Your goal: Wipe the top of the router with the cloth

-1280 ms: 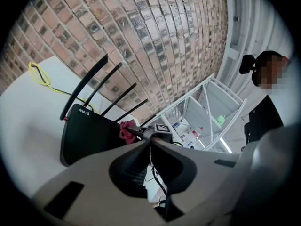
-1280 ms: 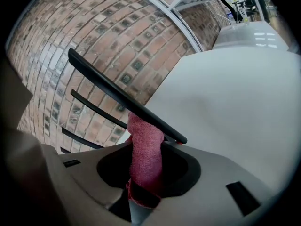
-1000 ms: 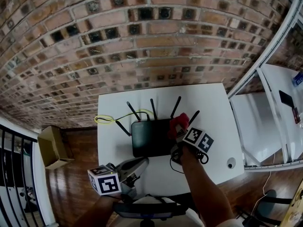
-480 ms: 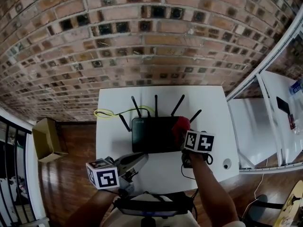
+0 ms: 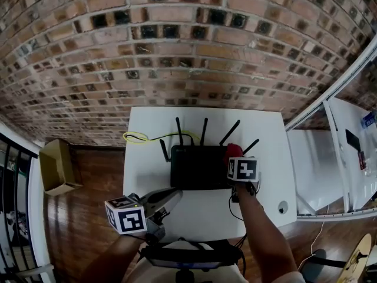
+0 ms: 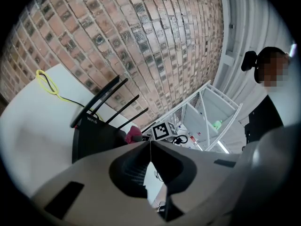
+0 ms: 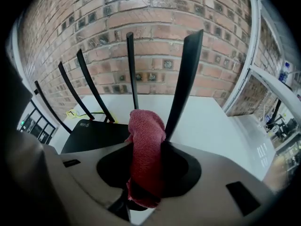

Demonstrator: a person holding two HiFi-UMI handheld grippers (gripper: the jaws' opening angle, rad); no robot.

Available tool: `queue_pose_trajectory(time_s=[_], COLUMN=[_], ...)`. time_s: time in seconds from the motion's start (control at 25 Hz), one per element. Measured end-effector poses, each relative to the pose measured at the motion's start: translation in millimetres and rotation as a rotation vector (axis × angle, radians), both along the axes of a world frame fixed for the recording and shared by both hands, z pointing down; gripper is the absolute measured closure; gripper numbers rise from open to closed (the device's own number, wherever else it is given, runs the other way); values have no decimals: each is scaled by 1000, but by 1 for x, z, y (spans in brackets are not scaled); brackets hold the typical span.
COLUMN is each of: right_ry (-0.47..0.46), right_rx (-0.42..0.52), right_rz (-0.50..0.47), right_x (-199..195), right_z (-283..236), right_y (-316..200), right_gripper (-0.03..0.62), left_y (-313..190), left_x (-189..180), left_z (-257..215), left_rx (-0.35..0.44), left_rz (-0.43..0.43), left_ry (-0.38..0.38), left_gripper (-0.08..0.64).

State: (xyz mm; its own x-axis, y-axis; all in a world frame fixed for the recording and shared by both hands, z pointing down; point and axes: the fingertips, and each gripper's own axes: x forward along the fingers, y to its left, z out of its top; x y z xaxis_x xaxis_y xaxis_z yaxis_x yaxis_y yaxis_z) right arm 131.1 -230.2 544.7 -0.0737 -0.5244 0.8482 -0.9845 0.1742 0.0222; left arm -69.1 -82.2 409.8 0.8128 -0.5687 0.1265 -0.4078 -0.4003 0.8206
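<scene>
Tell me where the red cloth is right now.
The cloth is clamped in the right gripper, at the right end of the black router in the head view, beside its rightmost antenna.

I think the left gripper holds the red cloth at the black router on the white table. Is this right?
Not quite. The right gripper holds the red cloth at the black router on the white table; the right gripper view shows it pinched between the jaws. The left gripper is shut and empty.
</scene>
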Motion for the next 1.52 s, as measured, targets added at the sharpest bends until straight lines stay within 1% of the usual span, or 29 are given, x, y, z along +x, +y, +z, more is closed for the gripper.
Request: queue_pose_trajectory(time_s=[0.2, 0.36, 0.48, 0.56, 0.6, 0.72, 0.8, 1.04, 1.2, 1.52], right_ry=[50, 62, 69, 59, 56, 62, 57, -34, -91, -149], right_rx=[-32, -83, -110, -145, -154, -120, -132, -191, -219, -247], right_rz=[78, 161, 178, 181, 171, 97, 64, -36, -68, -114], right_x=[-8, -20, -25, -28, -30, -38, -43, -82, -106, -142], right_z=[9, 18, 21, 25, 26, 25, 26, 30, 30, 31], right_y=[-7, -7, -9, -7, -8, -19, -19, -14, -11, -5], right_gripper=[449, 449, 449, 451, 451, 451, 451, 451, 451, 451], left_y=[0, -1, -2, -3, -3, -4, -5, -4, -1, 3], left_x=[-9, -15, -21, -27, -30, -36, -40, -45, -47, -51], left_z=[2, 3, 4, 7, 9, 10, 10, 9, 10, 10], left_rx=[-7, -13, -18, -18, -19, -17, -16, -13, -15, -18], left_rz=[-16, -23, -36, -45, -48, -63, -72, -93, -96, -113], left_ry=[10, 20, 29, 25, 22, 29, 38, 54, 46, 57], left_gripper=[528, 528, 528, 528, 528, 528, 528, 528, 528, 528])
